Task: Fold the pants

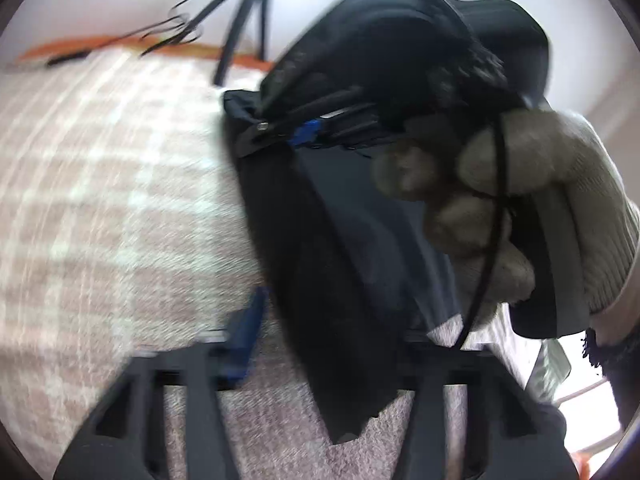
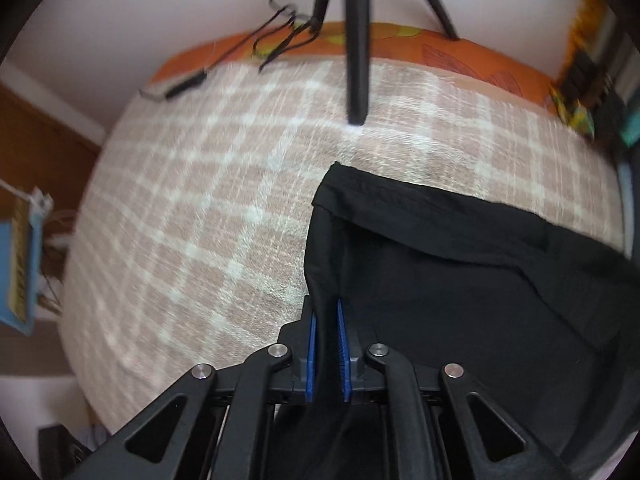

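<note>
Right tongs pinch black pants edge, lifted over checked bed. Left tongs look spread wide (blurred), cloth hanging between. Fold barely begun.

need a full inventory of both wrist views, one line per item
pants: 1, black, lying on the bed, one edge pinched in the right tool
blanket: 1, pink-beige with white checks, covering the bed
sheet: 1, orange patterned, along the far bed edge
tripod: 1, black, legs on the far part of the bed
cable: black, looped near the tripod
right tool: 1, black with blue pads, shut on pants
left tool: 1, black, blue pad, jaws apart, blurred
gloved hand: 1, cream knit, gripping the right tool's handle
</note>
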Demonstrator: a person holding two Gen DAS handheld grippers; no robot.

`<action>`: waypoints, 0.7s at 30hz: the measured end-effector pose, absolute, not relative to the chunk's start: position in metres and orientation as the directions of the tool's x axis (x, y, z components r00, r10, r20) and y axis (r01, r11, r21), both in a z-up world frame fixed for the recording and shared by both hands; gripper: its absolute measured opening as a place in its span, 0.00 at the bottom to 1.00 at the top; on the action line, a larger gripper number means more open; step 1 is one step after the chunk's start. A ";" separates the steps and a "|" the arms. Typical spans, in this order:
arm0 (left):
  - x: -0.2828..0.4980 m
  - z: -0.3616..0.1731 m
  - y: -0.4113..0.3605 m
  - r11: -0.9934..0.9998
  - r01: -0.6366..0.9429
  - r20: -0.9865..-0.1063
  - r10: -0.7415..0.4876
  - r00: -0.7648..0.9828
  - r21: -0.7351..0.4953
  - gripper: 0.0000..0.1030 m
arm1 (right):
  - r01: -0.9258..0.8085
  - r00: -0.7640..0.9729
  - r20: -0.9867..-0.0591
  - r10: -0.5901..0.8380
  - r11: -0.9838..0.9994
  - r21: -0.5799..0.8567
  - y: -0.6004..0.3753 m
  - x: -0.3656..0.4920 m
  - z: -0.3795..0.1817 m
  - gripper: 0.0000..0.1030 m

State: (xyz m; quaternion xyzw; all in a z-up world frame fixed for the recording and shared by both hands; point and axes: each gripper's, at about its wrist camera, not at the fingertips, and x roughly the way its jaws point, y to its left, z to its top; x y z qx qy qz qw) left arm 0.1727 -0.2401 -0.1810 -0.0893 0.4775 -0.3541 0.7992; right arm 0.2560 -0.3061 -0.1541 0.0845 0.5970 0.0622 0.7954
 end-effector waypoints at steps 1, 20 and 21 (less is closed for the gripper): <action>0.171 -0.180 -0.241 0.734 0.497 -0.704 -0.645 0.298 -0.463 0.16 | 0.012 0.293 -0.931 0.218 0.973 0.231 -0.310 0.254 -0.152 0.06; 0.136 -0.133 -0.125 0.711 0.449 -0.592 -0.701 0.398 -0.540 0.07 | -0.071 0.441 -0.788 0.429 0.892 0.446 -0.243 0.244 -0.082 0.04; 0.130 -0.130 -0.119 0.717 0.445 -0.593 -0.695 0.406 -0.536 0.07 | -0.083 0.436 -0.784 0.443 0.887 0.455 -0.232 0.247 -0.082 0.04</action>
